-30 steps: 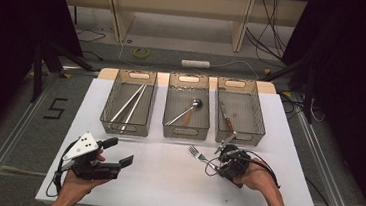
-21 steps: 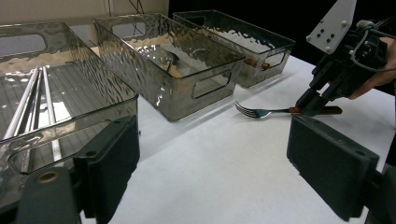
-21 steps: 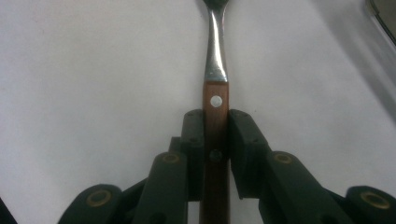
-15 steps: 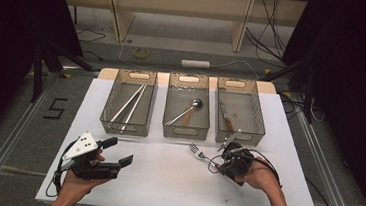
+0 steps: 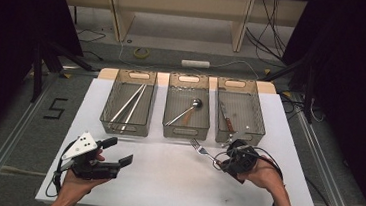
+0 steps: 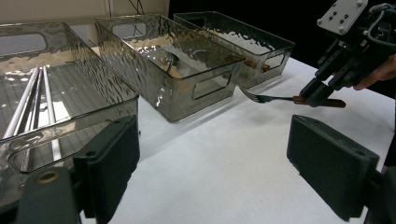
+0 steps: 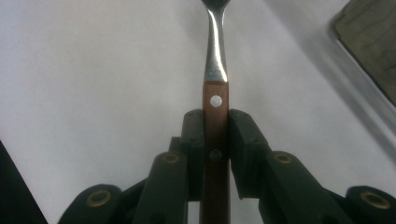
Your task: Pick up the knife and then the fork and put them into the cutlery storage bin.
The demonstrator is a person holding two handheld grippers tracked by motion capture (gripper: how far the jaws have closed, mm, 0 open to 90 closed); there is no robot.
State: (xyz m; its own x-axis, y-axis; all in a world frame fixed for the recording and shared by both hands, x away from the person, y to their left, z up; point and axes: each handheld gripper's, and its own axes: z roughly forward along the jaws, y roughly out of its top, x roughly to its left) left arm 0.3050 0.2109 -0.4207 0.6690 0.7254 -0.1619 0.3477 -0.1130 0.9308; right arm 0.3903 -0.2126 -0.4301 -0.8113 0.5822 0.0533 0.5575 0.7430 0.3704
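High view: right gripper [image 5: 222, 160] sits lower right of centre, clamped on the wooden handle of a fork [image 5: 202, 150]; tines point toward upper left, just short of the middle bin [image 5: 184, 132]. Three clear bins run in a row across the upper half of the white table [image 5: 173, 187], apparently one per cutlery type: chopsticks [image 5: 129, 104] in the left bin [image 5: 124, 128], a spoon [image 5: 185, 112] in the middle one, a knife [image 5: 225, 120] in the right bin [image 5: 259, 121]. My read: the fork is bound for one of them, likely the right bin beside the wooden-handled knife. Left gripper [image 5: 119, 152] rests at lower left, jaws wide, holding nothing; looks parked clear of the working side.

Left gripper view: its own two black jaws stand far apart at the bottom corners with bare table between them. Upper right, the right gripper [image 6: 314, 95] holds the fork [image 6: 271, 98] roughly level, above the table surface near the bins, so it looks carried rather than lying down.

Right gripper view: jaws pinch the fork's handle [image 7: 215, 135] from both sides, just below the upper rivet. Grip is centred and in line with the handle, so the fork juts straight out toward the top of the frame; that should keep it from swinging. The dark corner at upper right is probably a bin wall [image 7: 369, 37].
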